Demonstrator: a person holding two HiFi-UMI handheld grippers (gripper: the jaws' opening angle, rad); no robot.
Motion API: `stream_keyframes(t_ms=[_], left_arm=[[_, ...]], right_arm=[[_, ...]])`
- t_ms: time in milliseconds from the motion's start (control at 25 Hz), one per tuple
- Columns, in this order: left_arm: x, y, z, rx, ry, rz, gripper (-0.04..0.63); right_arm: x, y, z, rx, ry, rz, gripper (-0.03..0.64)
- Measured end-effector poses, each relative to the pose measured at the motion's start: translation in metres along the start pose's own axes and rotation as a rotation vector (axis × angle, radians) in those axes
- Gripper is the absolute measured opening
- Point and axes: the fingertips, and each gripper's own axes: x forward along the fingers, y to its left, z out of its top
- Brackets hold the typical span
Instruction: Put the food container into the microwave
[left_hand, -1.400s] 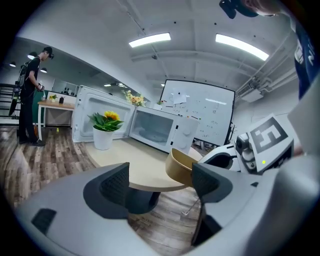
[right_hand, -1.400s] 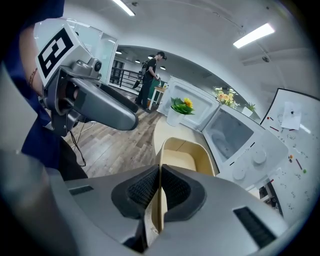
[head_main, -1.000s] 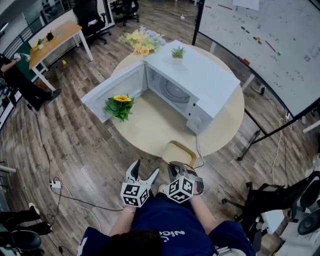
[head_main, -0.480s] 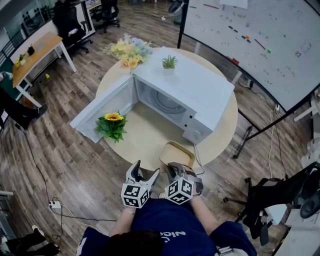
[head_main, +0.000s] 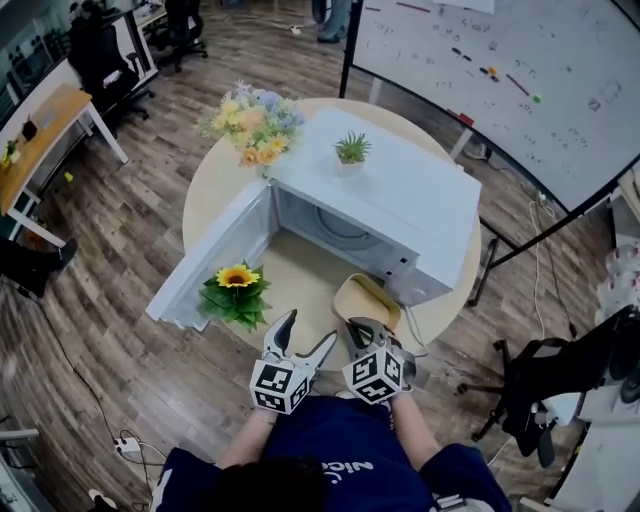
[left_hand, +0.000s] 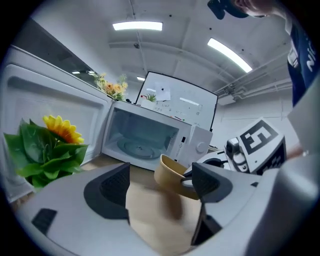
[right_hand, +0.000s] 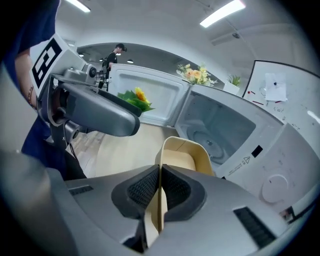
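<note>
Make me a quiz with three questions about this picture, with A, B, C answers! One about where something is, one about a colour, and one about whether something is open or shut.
1. Where is the small green plant?
A) inside the microwave
B) on a chair
C) on top of the microwave

2. What colour is the food container?
A) red
B) beige
C) blue

3. How is the microwave door?
A) open
B) shut
C) taken off

Answers: 1 C, it stands on the microwave's roof. 2 B, its walls look pale beige. 3 A, it swings wide, showing the turntable inside.
</note>
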Motion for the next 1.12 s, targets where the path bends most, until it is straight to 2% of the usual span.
stream_keyframes(t_ms=[200,400,600,840,1120], left_arm=[[0.006,0.026,0.015,0.039,0.045,-0.04,0.38],[0.011,0.039,0.019,0.071,0.078,-0.126,0.38],[0.012,0.043,0.028,0.092,0.08,-0.193,0.379],[0.013,0.039,0.03,0.083,0.074,-0.246,0.379],[0.01,0.048,0.039,0.061,0.03,-0.203,0.379]], right_arm=[[0.012,-0.018,0.029,0.045,-0.011,-0.051,0.029],[0.026,-0.031,0.054,0.069,-0.025,-0.078,0.029],[0.037,-0.041,0.079,0.1,-0.067,-0.058,0.029],[0.054,-0.056,0.103,-0.021,-0.047,-0.065,0.029],[0.077,-0.067,0.12,-0.116,-0.039,-0.019,0.029]])
